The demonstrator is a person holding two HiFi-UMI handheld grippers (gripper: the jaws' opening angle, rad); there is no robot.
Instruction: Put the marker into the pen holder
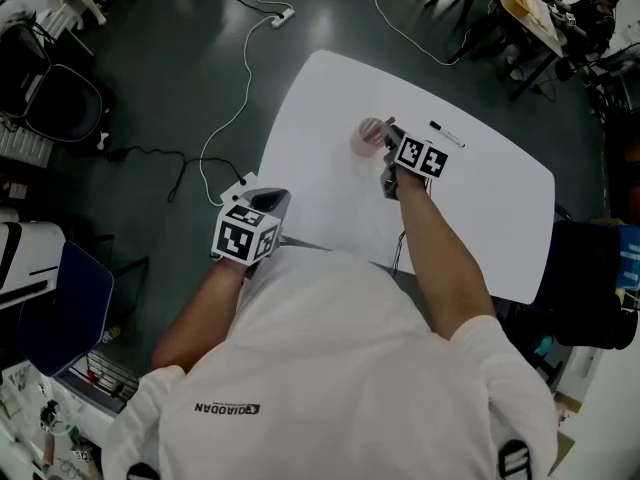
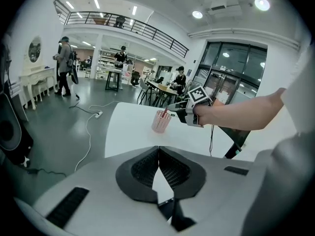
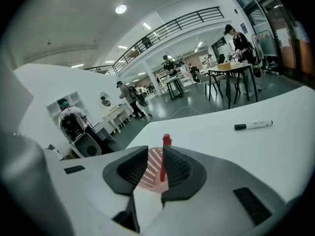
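Observation:
A pink mesh pen holder stands on the white table. My right gripper hovers right at its rim. In the right gripper view a red marker stands upright between the jaws, its lower end inside the pen holder. It lies against the right-hand pad while a gap shows on the other side, so my right gripper is open. My left gripper hangs off the table's near left edge. In its own view, my left gripper is shut and empty, looking toward the pen holder.
A black-capped marker lies on the table beyond the holder, also visible as the same marker to the right. A white cable with a power strip runs over the floor. Chairs and other tables stand farther off.

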